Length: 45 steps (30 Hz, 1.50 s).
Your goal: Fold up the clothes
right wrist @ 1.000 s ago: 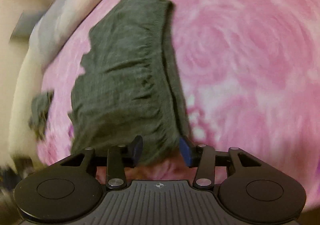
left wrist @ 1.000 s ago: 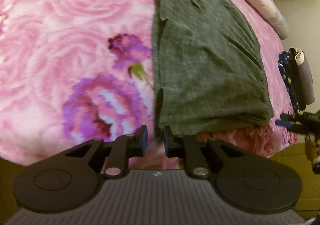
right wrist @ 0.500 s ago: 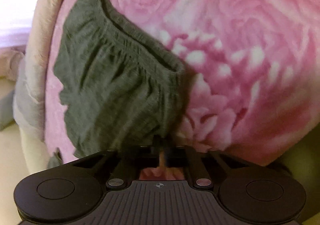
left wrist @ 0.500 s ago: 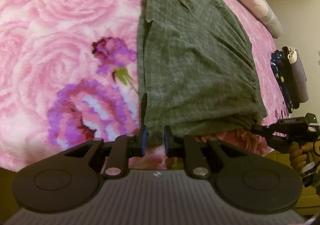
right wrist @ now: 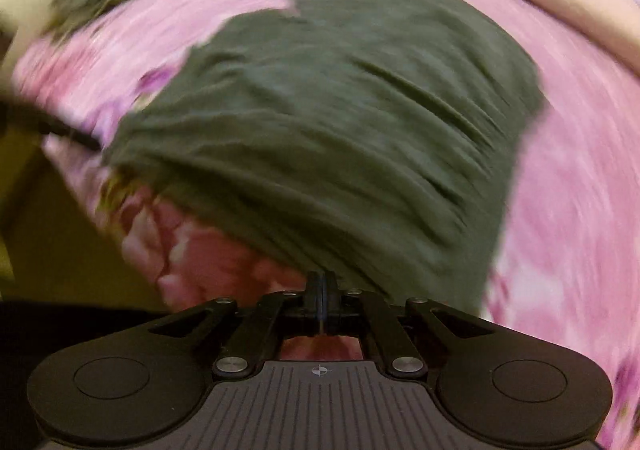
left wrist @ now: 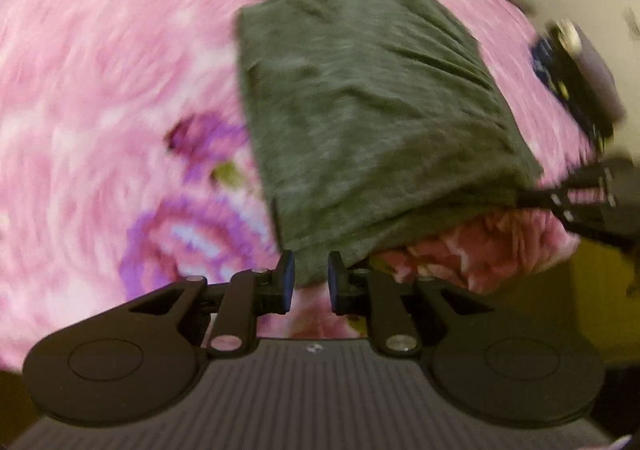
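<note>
The grey-green garment (left wrist: 360,109) lay spread on the bed's pink rose blanket (left wrist: 100,69), its near hem running crosswise between the two tools and its long axis stretching away from them toward the pillow edge. The right tool (right wrist: 322,296) was fully closed on one end of that hem (cloth pinched thin). The left tool (left wrist: 310,282) sat at the hem's other corner, jaws narrowly apart and opening, cloth between them, apparently unpinched.

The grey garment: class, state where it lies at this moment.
The grey garment lies on the pink floral blanket, right of centre in the left wrist view, its near edge at the blanket's edge, just ahead of the left gripper.
</note>
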Tool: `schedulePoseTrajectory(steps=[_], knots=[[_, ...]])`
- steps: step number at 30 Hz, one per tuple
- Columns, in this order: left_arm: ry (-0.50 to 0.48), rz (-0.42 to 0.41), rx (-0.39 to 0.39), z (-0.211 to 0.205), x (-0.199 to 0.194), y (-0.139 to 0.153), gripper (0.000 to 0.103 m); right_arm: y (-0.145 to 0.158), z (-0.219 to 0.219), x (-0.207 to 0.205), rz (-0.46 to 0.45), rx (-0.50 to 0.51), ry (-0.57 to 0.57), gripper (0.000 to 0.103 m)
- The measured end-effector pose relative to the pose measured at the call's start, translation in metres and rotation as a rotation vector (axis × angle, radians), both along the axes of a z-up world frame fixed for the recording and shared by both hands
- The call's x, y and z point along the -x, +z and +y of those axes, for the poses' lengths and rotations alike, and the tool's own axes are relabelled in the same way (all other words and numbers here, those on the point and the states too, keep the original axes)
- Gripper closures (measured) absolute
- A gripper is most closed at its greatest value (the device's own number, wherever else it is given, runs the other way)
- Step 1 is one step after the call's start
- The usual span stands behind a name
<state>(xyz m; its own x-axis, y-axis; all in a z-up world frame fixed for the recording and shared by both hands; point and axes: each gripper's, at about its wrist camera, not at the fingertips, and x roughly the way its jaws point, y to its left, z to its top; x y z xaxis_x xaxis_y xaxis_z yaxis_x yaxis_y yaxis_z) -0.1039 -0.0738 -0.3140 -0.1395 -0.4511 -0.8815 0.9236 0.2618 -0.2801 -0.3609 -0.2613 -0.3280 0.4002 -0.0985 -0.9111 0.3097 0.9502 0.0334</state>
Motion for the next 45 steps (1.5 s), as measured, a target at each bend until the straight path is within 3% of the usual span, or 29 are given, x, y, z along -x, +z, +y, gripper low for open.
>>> schedulePoseTrajectory(steps=[4, 9, 15, 16, 18, 20, 21, 22, 25, 30, 34, 39, 43, 45], knots=[[-0.091, -0.066, 0.024, -0.007, 0.013, 0.006, 0.085, -0.009, 0.01, -0.009, 0.019, 0.078, 0.143, 0.103], [-0.089, -0.069, 0.023, -0.01, 0.016, -0.003, 0.085, -0.02, 0.016, -0.017, 0.076, 0.141, 0.28, 0.103], [-0.082, -0.068, 0.015, -0.007, 0.019, -0.005, 0.085, -0.02, 0.019, -0.018, 0.061, 0.128, 0.326, 0.1], [-0.078, -0.066, 0.014, -0.006, 0.019, -0.005, 0.085, -0.018, 0.018, -0.018, 0.054, 0.12, 0.314, 0.07], [-0.073, -0.065, 0.012, -0.005, 0.018, -0.005, 0.085, -0.011, 0.015, -0.014, 0.005, 0.101, 0.274, 0.026], [-0.071, -0.066, 0.013, -0.006, 0.018, -0.004, 0.085, -0.006, 0.011, -0.012, -0.018, 0.074, 0.23, 0.048], [-0.071, -0.066, 0.014, -0.006, 0.018, -0.004, 0.085, -0.006, 0.01, -0.013, -0.017, 0.071, 0.221, 0.073], [-0.07, -0.066, 0.015, -0.007, 0.018, -0.004, 0.085, -0.007, 0.009, -0.014, -0.015, 0.064, 0.221, 0.079], [-0.071, -0.064, 0.016, -0.008, 0.019, -0.005, 0.085, -0.009, 0.008, -0.018, -0.005, 0.049, 0.233, 0.079], [-0.079, -0.064, 0.009, -0.011, 0.019, -0.008, 0.085, -0.025, 0.017, -0.021, 0.037, 0.11, 0.339, 0.079], [-0.084, -0.069, 0.003, -0.012, 0.017, -0.01, 0.085, -0.03, 0.02, -0.019, 0.043, 0.143, 0.417, 0.101], [-0.093, -0.061, -0.009, -0.01, 0.013, -0.011, 0.085, -0.019, 0.021, -0.005, 0.033, 0.114, 0.497, 0.102], [-0.098, -0.024, -0.032, -0.01, 0.01, -0.014, 0.085, -0.029, 0.025, 0.002, 0.095, 0.084, 0.563, 0.102], [-0.085, 0.014, -0.034, -0.009, 0.007, -0.014, 0.082, -0.027, 0.023, 0.002, 0.086, 0.066, 0.511, 0.101]])
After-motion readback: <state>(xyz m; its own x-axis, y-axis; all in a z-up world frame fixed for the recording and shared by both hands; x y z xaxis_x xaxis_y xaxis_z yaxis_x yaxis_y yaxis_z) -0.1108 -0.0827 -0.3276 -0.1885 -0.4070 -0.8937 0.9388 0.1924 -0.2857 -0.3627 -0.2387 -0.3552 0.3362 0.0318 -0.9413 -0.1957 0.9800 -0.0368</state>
